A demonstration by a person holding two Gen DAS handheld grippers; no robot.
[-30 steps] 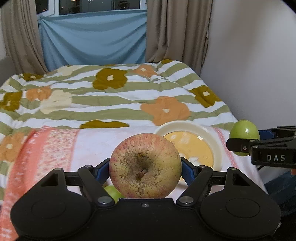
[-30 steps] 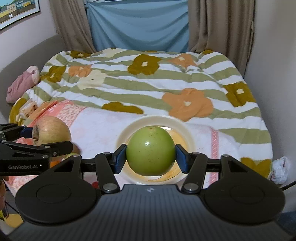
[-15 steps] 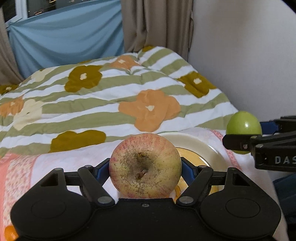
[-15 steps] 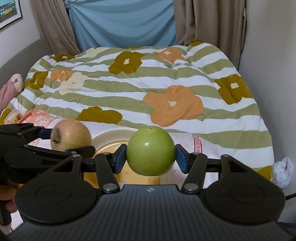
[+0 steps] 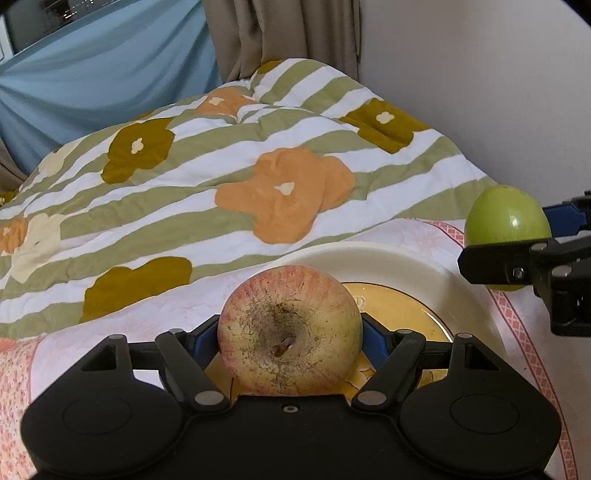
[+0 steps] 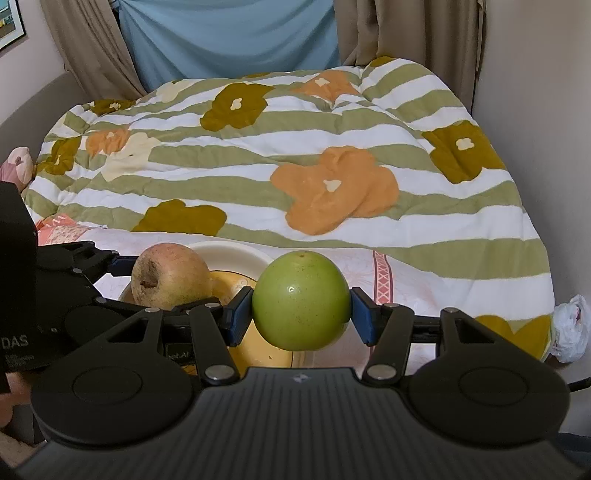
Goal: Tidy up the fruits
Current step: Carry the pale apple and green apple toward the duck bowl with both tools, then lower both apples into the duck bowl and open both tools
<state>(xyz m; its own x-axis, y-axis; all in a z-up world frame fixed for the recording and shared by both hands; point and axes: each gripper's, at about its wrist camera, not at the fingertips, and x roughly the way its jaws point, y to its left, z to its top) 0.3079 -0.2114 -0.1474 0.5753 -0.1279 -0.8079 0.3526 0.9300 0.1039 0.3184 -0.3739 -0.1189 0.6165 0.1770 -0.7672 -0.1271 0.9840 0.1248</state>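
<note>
Fingers (image 5: pixel 373 341) of the left gripper (image 5: pixel 290 338) pinch a reddish-yellow apple (image 5: pixel 290 330) above the near edge of a white-rimmed yellow plate (image 5: pixel 406 269) on the bed's floral quilt (image 5: pixel 221 177). Just right of the plate, the right gripper (image 6: pixel 301 314) clamps a green apple (image 6: pixel 301 301) between its blue pads.

A flowered striped quilt (image 6: pixel 295 155) lies before blue cloth (image 6: pixel 229 37) and curtains (image 6: pixel 406 33).
</note>
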